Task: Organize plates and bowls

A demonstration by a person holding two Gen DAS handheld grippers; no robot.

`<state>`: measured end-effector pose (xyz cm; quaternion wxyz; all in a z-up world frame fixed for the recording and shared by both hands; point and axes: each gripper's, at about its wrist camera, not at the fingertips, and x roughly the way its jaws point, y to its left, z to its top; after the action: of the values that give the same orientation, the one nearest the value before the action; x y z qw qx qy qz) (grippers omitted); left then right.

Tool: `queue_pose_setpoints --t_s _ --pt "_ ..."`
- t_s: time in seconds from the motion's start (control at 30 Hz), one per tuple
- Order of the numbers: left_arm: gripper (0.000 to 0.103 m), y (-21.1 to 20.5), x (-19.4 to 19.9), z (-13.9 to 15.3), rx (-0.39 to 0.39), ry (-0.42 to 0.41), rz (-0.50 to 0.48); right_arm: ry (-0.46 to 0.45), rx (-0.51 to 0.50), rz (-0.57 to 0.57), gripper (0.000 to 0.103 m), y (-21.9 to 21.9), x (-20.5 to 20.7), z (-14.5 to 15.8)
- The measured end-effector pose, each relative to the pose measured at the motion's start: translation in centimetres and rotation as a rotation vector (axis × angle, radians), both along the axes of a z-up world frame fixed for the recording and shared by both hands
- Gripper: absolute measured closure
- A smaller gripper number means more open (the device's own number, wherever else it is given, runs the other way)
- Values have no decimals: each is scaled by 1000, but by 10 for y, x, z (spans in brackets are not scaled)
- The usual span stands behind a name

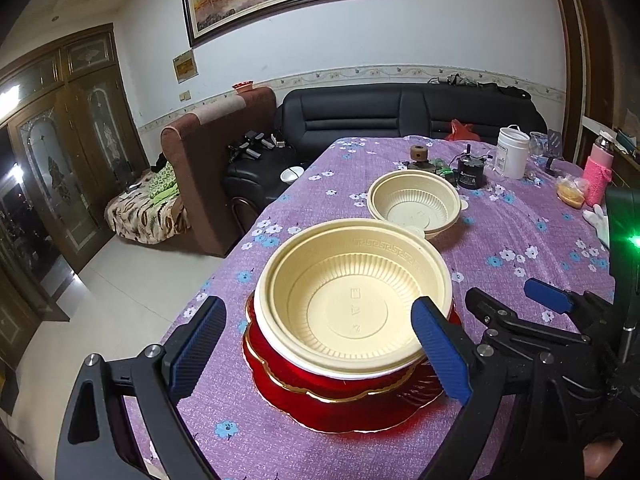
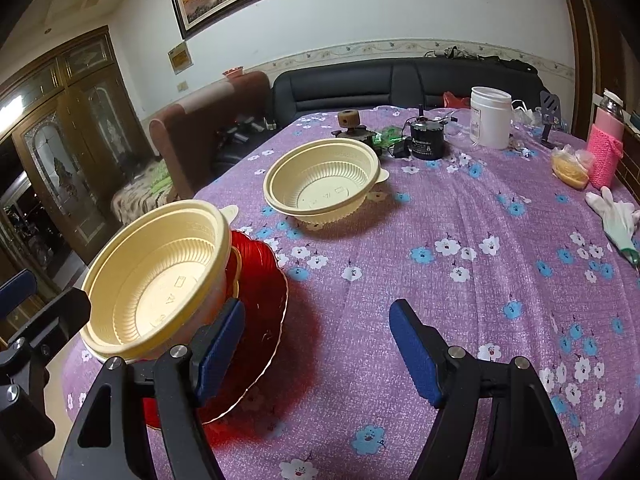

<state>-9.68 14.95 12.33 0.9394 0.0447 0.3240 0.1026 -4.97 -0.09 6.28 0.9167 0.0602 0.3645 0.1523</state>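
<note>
A cream ribbed bowl (image 1: 348, 300) (image 2: 160, 284) rests on stacked red plates with gold rims (image 1: 340, 408) (image 2: 260, 280) at the near left of the table. My left gripper (image 1: 320, 352) stands open and straddles this bowl. Its right finger sits against the bowl's right rim, and its left finger is clear of the bowl. My right gripper (image 2: 320, 354) is open just right of the plates, with only tablecloth between its fingers. Its left finger is close to the bowl and the plate edge. Farther back sits a second stack of cream bowls (image 1: 414, 204) (image 2: 322, 178).
Along the far end of the purple flowered tablecloth (image 2: 440, 280) stand a white jar (image 2: 490, 118), a black motor (image 2: 426, 140), a pink bottle (image 2: 606, 148) and a yellow bag (image 2: 570, 168). A white glove (image 2: 612, 212) lies at right. The table's left edge (image 1: 240, 248) drops toward the sofas.
</note>
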Motion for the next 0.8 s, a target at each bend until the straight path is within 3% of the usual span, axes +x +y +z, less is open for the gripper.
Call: queue_pose_setpoints --t_s 0.8 --pt "9 10 4 -6 -55 44 -23 30 -39 -28 24 -3 2 2"
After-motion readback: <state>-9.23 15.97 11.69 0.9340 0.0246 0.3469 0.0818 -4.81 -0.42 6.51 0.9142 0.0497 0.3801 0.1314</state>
